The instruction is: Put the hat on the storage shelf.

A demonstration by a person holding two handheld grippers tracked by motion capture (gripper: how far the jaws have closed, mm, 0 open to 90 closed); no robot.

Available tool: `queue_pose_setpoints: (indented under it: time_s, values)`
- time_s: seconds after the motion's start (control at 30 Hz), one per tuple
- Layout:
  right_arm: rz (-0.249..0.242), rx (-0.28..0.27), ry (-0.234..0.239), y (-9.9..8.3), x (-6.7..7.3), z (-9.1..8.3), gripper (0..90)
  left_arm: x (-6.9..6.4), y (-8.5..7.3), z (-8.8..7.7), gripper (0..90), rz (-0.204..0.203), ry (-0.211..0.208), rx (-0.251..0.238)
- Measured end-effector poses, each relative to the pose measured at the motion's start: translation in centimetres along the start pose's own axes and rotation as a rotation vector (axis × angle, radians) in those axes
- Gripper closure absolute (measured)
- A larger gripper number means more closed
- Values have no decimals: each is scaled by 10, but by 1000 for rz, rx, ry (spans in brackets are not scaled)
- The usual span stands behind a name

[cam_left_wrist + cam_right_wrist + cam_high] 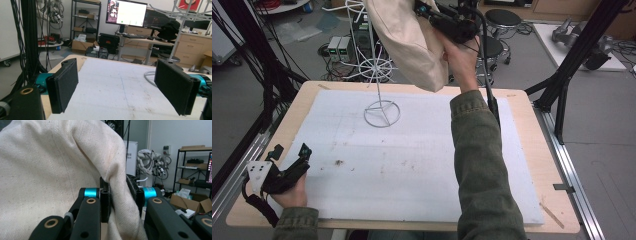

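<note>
A cream cloth bag point(409, 40) hangs high over the table's far edge, pinched in my right gripper point(424, 11), which is shut on a fold of it. In the right gripper view the cloth bag point(50, 170) bulges to the left and its fold runs down between the two black jaws of the right gripper point(120, 195). A white wire stand point(379, 95) rises from a ring base on the white foam mat point(412, 165), just left of the bag. My left gripper point(292, 155) rests at the mat's near left corner, and the left gripper point(120, 85) stands open with nothing between its jaws.
The wire stand's upper arms point(180, 13) reach out at the top right of the left gripper view. A wooden table edge point(522, 95) frames the mat. Black frame struts point(572, 65) stand to the right, cables and stools point(502, 20) beyond the table.
</note>
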State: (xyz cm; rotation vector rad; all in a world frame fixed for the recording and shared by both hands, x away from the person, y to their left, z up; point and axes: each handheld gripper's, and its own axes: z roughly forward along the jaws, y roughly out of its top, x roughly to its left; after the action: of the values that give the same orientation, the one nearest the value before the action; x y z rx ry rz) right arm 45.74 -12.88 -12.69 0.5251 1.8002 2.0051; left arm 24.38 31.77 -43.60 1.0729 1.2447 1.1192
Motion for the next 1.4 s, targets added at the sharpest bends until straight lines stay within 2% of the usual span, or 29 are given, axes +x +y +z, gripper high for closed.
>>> queue_pose_setpoints:
  time_s: [0.13, 0.37, 0.6, 0.73, 0.9, 1.0, 1.17, 1.4]
  values:
    - [0, 23, -15, -1, -3, 12, 755, 3, 0, -1, 197, -4, 10, -1]
    - [18, 41, -41, -15, -16, 28, 748, 2, -1, 1, 198, -2, 5, 5]
    - [54, 28, -83, -21, -24, 36, 741, 2, -2, 3, 199, -4, 1, 9]
    - [43, 43, -108, -23, -20, 40, 729, 2, -2, 3, 199, -3, 2, 10]
    - [20, 89, -130, -28, -16, 47, 712, 2, -1, 3, 199, 4, 3, 9]
    - [7, 101, -132, -30, -12, 52, 698, 2, -1, 3, 200, 0, 6, 8]
    - [-13, 155, -128, -34, -7, 59, 672, 3, -1, 2, 200, 1, 9, 9]
    - [-14, 178, -113, -40, -4, 59, 673, 1, -1, 2, 200, 0, 9, 6]
